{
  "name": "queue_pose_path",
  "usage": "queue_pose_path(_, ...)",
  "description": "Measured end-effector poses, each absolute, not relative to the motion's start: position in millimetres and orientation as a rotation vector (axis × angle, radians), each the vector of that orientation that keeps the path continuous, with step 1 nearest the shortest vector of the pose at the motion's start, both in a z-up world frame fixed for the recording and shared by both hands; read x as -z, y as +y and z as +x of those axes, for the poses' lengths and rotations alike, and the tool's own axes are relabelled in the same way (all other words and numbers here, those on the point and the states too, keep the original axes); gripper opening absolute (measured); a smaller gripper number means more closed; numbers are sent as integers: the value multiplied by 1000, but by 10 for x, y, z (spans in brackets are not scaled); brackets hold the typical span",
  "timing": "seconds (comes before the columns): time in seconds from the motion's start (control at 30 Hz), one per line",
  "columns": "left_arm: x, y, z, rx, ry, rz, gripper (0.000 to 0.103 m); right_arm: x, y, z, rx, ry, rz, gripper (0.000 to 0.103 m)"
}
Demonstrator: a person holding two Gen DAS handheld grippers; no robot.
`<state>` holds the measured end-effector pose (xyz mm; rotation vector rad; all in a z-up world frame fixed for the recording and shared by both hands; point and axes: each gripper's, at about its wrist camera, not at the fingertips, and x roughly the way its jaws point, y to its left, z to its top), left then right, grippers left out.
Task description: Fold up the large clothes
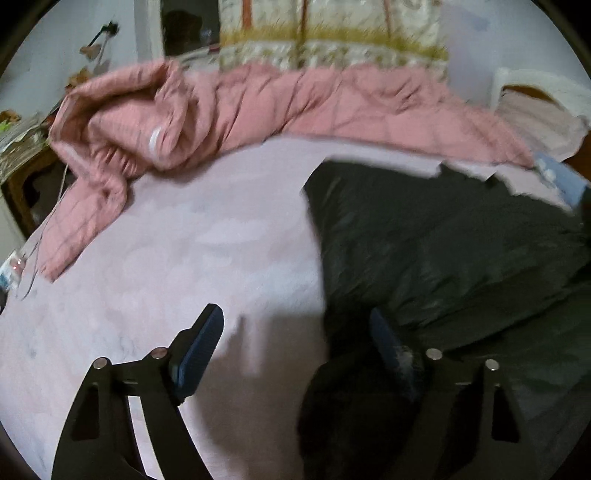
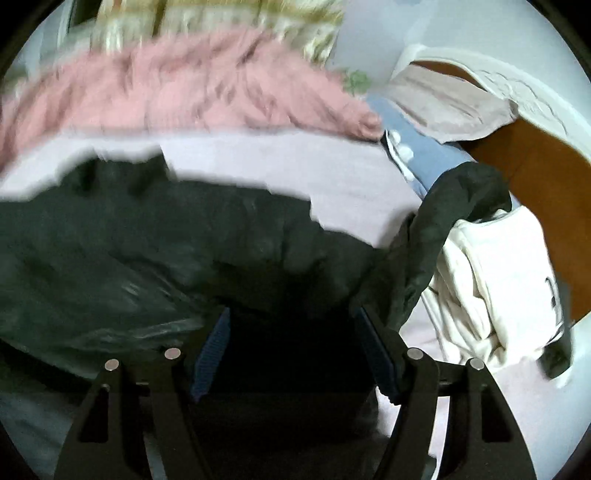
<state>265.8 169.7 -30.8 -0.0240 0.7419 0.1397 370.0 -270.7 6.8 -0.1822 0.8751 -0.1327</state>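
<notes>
the dark jacket [image 1: 443, 251] is spread on the lilac sheet [image 1: 166, 258]. both the left gripper [image 1: 295, 343] and right gripper [image 2: 291, 339] are held wide, nothing clamped; slippery fabric could be bunched or missed when pinched.

- Bed surface: pale lilac sheet [image 1: 166, 236], covers most of the lower field.
- Pink quilted blanket [image 1: 258, 107] bunched along the far edge of the bed.
- Patterned curtain [image 1: 332, 33], cream with olive band, behind the blanket.
- Walls [image 1: 498, 37] pale, bluish-white.
- Wooden side table [image 1: 22, 177] at far left, cluttered.
- Brown floor [image 2: 532, 173] beside the bed in the right wrist view.
- Lighting dim; both views blurred.
</notes>
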Motion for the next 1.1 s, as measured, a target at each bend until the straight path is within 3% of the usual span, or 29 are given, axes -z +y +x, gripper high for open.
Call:
queue_pose_path(0.2,167,1626,2670,33,711,-163,79,-275,-2630,3644,-120,877,82,70)
queue_pose_path(0.23,187,1619,2704,45,722,-176,74,-238,-2649,3680,-169,888,157,60)
queue_pose_path(0.27,213,1597,2734,57,734,-182,57,-185,-2650,3684,-199,899,192,45)
queue_pose_path(0.3,252,1584,2780,79,760,-192,45,-102,-2636,3712,-248,928,224,6)
queue_pose_path(0.33,292,1569,2825,97,788,-203,26,11,-2615,3771,-290,977,229,3)
queue_pose_path(0.37,346,1555,2858,95,813,-204,17,88,-2620,3793,-280,993,221,3)
queue_pose_path(0.5,566,1543,2954,-59,909,-103,5,414,-2794,3899,-140,1080,173,2)
queue_pose_path(0.67,647,1689,2939,-187,899,-124,3,521,-3157,3945,-155,1099,340,0)
queue_pose_path(0.93,659,1673,2905,-227,893,-84,3,529,-3216,3875,-100,1069,331,0)
queue_pose_path(1.1,313,1577,2742,-130,744,-90,4,282,-3327,3738,-75,1016,330,0)
